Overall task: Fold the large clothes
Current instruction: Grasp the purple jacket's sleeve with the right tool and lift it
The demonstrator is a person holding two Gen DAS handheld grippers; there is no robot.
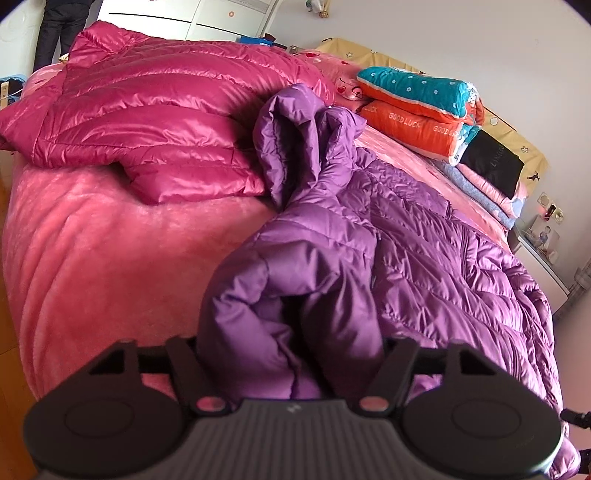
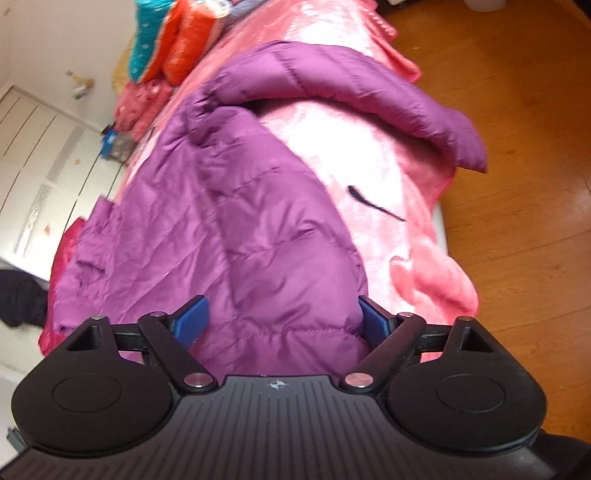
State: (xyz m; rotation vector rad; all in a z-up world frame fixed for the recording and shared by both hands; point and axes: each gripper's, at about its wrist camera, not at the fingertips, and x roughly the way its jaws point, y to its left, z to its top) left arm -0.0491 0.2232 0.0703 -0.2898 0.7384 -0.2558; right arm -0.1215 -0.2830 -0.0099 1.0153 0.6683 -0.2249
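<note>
A purple down jacket [image 1: 424, 240] lies spread on the pink bed blanket [image 1: 92, 240], its hood [image 1: 295, 122] bunched up at the far end. One puffy sleeve runs toward me and fills the space between the jaws of my left gripper [image 1: 291, 350]; the fabric hides the fingertips, which press its sides. In the right wrist view the same jacket [image 2: 221, 203] is tilted and slightly blurred. My right gripper [image 2: 284, 321] has a thick bunch of the jacket's edge between its blue pads [image 2: 376, 321]. The other sleeve [image 2: 351, 85] curves over the blanket [image 2: 388, 184].
A magenta down jacket [image 1: 147, 110] lies on the bed's far left. Folded quilts [image 1: 417, 99] are stacked near the headboard. A person's legs [image 1: 59, 29] stand by a white wardrobe [image 1: 192, 14]. A nightstand [image 1: 543, 243] stands at the right. Wooden floor [image 2: 517, 110] borders the bed.
</note>
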